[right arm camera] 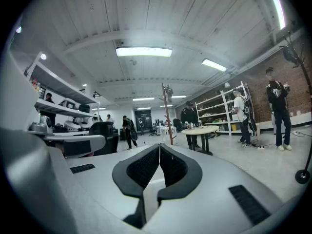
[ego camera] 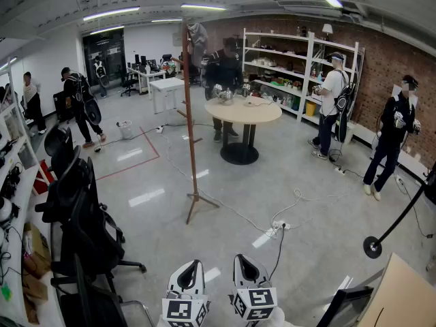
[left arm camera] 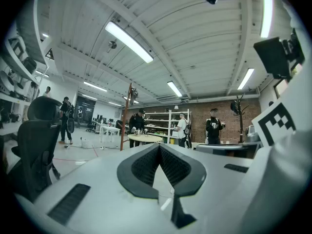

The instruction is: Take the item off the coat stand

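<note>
The limp grey garment [ego camera: 198, 38] tops the thin wooden coat stand [ego camera: 191, 135] at upper centre, while my white left gripper [left arm camera: 159, 146] and right gripper [right arm camera: 159, 146] sit closed, empty.

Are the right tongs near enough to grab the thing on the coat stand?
Probably not yet: the right tongs are shut and held low, the coat stand is well off across the floor, and the item hangs at its top.

Right claw [right arm camera: 159, 146] closed, empty; coat stand [right arm camera: 167, 116] far ahead.
</note>
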